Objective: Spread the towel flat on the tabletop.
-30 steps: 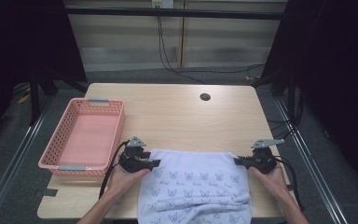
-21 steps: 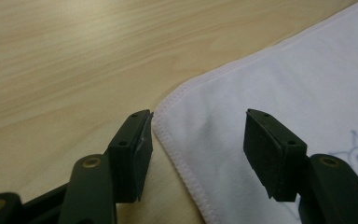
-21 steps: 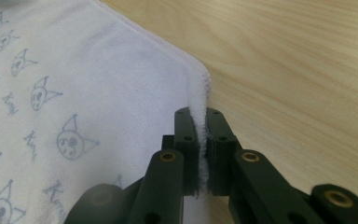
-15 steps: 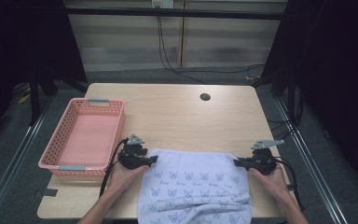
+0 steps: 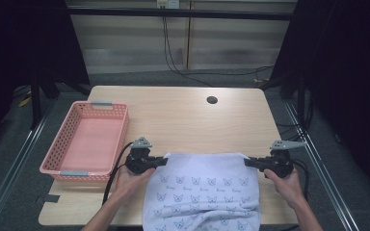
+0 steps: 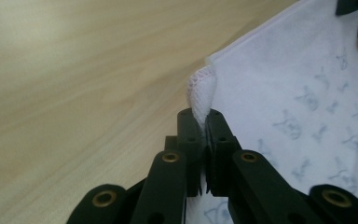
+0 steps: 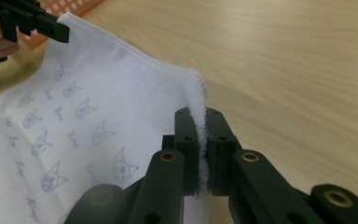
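Observation:
A white towel (image 5: 203, 192) printed with small grey cat faces lies on the near part of the wooden table (image 5: 183, 120) and hangs over its front edge. My left gripper (image 5: 164, 161) is at the towel's far left corner; its jaws have just been closing and now pinch the hemmed corner (image 6: 200, 95). My right gripper (image 5: 247, 162) is shut on the far right corner (image 7: 196, 100). The towel's far edge (image 5: 204, 155) runs between the two grippers. In the right gripper view the left gripper (image 7: 51, 28) shows at the top left, holding its corner.
A pink plastic basket (image 5: 86, 139) stands at the table's left side, close to my left hand (image 5: 132, 180). A round cable hole (image 5: 212, 100) sits near the table's far edge. Black cables trail from both grippers. Dark floor and metal rails flank the table.
The left gripper's jaws have closed on the towel's far left corner. Both hands have stayed where they were, and the towel lies as before.

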`<act>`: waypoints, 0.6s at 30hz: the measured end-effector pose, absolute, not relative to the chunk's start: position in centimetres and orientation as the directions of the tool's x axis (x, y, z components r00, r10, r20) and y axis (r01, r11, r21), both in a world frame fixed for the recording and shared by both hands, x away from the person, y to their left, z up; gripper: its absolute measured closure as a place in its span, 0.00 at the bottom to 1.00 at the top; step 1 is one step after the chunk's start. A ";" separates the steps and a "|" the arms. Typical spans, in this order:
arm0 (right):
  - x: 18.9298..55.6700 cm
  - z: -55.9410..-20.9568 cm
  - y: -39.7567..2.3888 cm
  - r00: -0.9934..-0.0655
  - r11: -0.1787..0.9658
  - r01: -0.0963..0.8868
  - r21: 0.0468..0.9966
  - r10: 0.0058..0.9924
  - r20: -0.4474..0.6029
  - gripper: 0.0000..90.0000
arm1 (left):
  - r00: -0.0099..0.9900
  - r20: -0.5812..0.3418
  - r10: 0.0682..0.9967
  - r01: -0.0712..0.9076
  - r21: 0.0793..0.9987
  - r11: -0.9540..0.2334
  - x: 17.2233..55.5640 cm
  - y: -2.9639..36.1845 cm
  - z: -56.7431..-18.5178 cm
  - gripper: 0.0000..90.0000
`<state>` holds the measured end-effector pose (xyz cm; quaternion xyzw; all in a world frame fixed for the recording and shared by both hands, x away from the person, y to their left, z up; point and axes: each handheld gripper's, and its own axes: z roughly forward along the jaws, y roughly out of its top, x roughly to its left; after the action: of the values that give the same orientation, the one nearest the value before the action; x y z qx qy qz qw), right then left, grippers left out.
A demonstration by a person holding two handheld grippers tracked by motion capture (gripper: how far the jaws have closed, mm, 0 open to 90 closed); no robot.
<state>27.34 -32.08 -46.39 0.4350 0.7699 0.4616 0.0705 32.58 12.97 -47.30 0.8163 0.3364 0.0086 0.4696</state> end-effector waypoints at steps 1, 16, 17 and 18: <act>27.3 -45.9 -32.2 -0.612 0.187 0.596 0.781 0.735 0.291 0.96 | 0.779 -0.297 0.552 0.533 0.778 -0.333 32.4 13.1 -46.7 0.96; 31.3 -38.0 -32.0 -0.648 0.121 0.460 0.880 0.723 0.239 0.96 | 0.787 -0.195 0.585 0.408 0.876 -0.258 36.2 16.2 -38.0 0.96; 31.6 -37.6 -32.0 -0.647 0.118 0.452 0.884 0.726 0.234 0.96 | 0.783 -0.183 0.595 0.401 0.879 -0.257 36.6 16.3 -37.5 0.97; 31.6 -37.6 -32.0 -0.647 0.118 0.452 0.884 0.726 0.234 0.96 | 0.783 -0.183 0.595 0.401 0.879 -0.257 36.6 16.3 -37.5 0.96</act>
<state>31.63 -31.99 -37.56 0.3997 0.7364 0.5303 0.1292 36.60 16.28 -37.55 0.7872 0.3161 0.0931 0.5212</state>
